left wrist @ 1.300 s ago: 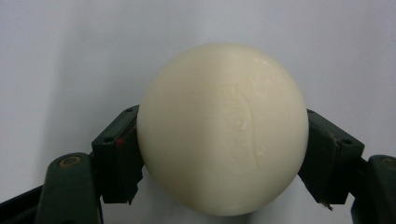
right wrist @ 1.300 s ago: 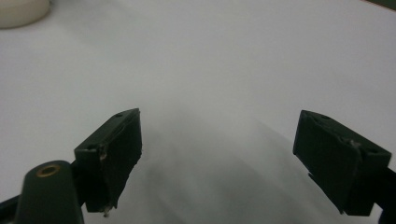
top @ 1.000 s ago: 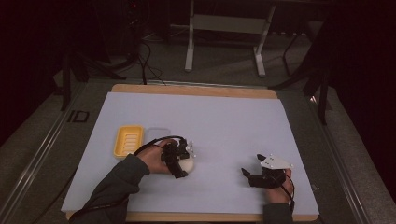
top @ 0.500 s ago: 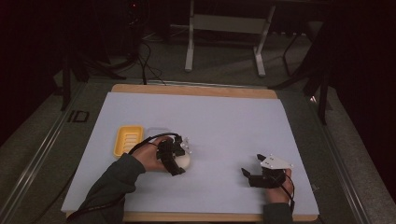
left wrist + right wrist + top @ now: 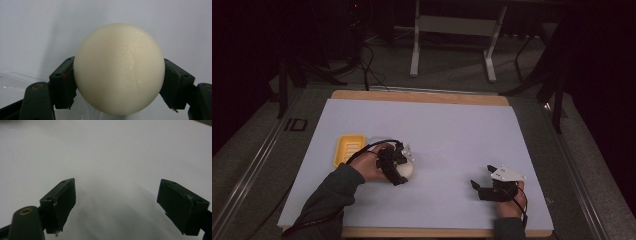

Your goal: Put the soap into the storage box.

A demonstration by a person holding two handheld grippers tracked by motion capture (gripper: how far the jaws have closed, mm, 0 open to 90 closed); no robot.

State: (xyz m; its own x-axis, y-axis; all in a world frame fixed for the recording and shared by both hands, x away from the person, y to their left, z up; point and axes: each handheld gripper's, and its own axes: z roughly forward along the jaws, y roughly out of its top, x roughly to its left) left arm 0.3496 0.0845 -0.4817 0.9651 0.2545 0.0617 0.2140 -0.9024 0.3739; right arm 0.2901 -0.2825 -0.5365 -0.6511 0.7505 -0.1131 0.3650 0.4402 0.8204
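A: Two grippers from above: the left gripper (image 5: 404, 167) sits near the yellow tray (image 5: 348, 149), clamped on a pale ball (image 5: 405, 171) low over the white mat (image 5: 452, 130). The forearm reaches in slanting from the lower left.

B: And the right gripper (image 5: 482, 181)?

A: Resting on the mat, well apart, hand behind it.

B: The left gripper view?

A: Ball (image 5: 119, 68) pinched across its widest part. It looks smooth, hard, probably light and slippery, so the middle is the right hold.

B: Right gripper view?

A: Jaws spread wide, nothing between them.
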